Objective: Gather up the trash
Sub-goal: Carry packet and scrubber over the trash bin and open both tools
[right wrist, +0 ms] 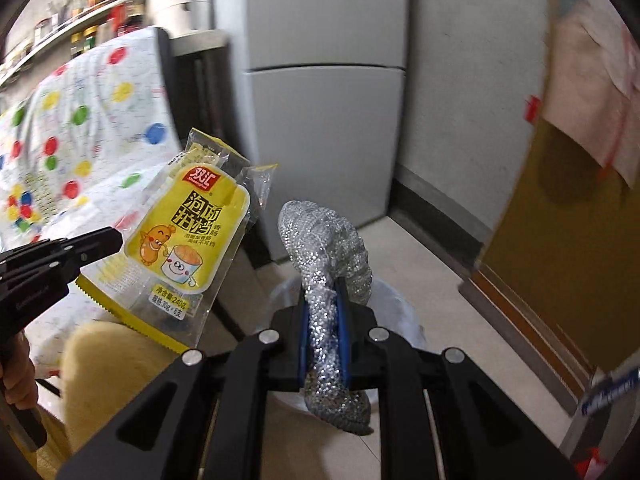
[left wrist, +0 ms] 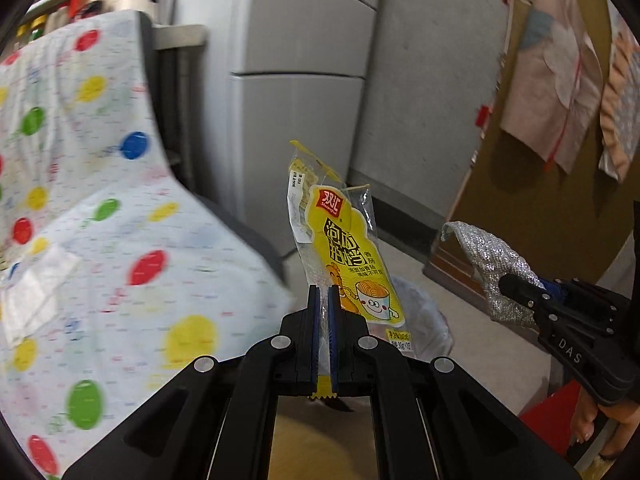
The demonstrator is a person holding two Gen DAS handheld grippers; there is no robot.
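My left gripper (left wrist: 323,296) is shut on a yellow sausage snack wrapper (left wrist: 344,248) and holds it upright in the air. The wrapper also shows in the right wrist view (right wrist: 188,236), with the left gripper (right wrist: 112,240) at its left edge. My right gripper (right wrist: 324,292) is shut on a crumpled silver glittery scouring cloth (right wrist: 324,240). The cloth also shows in the left wrist view (left wrist: 492,260), held by the right gripper (left wrist: 508,284). Both hang above a bin lined with a clear plastic bag (right wrist: 396,304), partly hidden behind the grippers.
A table with a balloon-print cloth (left wrist: 100,208) is on the left. A grey refrigerator (right wrist: 320,100) stands behind. A brown door (right wrist: 560,240) with hanging cloths is on the right. A yellow stool seat (right wrist: 108,360) sits below the wrapper. The floor is pale tile.
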